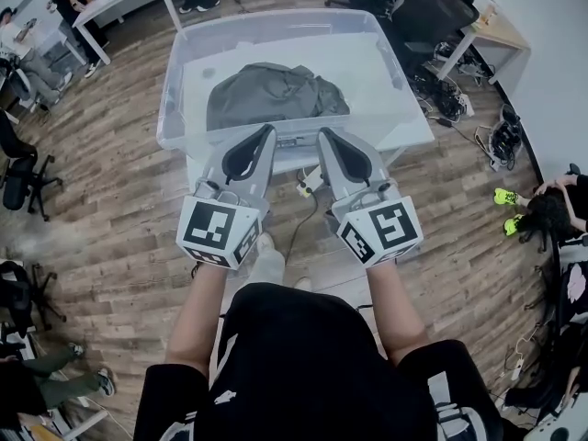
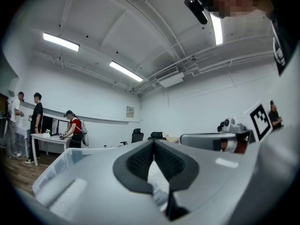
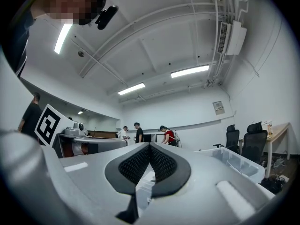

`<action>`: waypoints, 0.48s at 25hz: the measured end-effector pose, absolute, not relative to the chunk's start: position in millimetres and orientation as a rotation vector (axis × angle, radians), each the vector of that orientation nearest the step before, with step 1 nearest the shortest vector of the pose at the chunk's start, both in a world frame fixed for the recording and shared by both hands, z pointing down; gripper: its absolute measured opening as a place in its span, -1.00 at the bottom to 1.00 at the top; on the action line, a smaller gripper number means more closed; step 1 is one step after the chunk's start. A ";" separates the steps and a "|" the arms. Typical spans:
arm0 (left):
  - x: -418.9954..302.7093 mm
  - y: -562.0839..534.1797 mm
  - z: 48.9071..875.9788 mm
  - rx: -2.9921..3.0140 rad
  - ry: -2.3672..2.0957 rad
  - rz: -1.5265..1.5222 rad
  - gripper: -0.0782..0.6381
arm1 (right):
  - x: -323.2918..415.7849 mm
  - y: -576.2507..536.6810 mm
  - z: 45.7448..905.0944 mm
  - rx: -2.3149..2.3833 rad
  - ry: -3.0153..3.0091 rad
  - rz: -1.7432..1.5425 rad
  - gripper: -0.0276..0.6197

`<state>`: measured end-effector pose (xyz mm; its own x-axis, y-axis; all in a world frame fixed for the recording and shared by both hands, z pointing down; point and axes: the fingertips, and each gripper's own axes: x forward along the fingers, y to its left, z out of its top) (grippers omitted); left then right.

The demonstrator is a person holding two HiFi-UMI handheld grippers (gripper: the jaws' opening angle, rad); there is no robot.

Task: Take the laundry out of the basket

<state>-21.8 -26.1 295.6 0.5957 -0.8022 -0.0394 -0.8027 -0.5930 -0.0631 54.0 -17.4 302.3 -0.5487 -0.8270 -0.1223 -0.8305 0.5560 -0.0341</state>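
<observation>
L tongs [image 1: 267,131] and R tongs [image 1: 324,134] are both closed, pads together, nothing btwn them; the L gripper view [image 2: 153,142] and R gripper view [image 3: 150,146] show the same. Both are held side by side, a bit apart, tips pointing to 12 o'clock and reaching the near rim of the basket [image 1: 175,99]. Can't tell if they touch it.

The basket is a clear plastic tub on a white table [image 1: 409,122]. The laundry [image 1: 276,95], a crumpled grey garment, lies inside it, approx. centre, toward the 6 o'clock wall, just at 12 o'clock of the tips and apart from them.

Black office chairs [image 1: 423,7] stand at 1 o'clock. The floor [image 1: 110,200] is wood planks.
</observation>
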 end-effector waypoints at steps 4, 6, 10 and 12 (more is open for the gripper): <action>-34.3 -50.3 295.7 -2.746 1.391 0.021 -0.76 | 46.7 -40.7 301.7 -1.443 2.664 0.038 -0.92; -38.1 -62.9 294.8 -2.745 1.391 0.025 -0.76 | 43.1 -53.9 302.4 -1.449 2.667 0.031 -0.92; -43.2 -87.7 295.5 -2.759 1.381 0.041 -0.76 | 36.2 -78.6 303.2 -1.460 2.672 0.033 -0.92; -48.9 -100.4 297.3 -2.764 1.380 0.045 -0.76 | 30.1 -90.7 303.5 -1.463 2.677 0.037 -0.92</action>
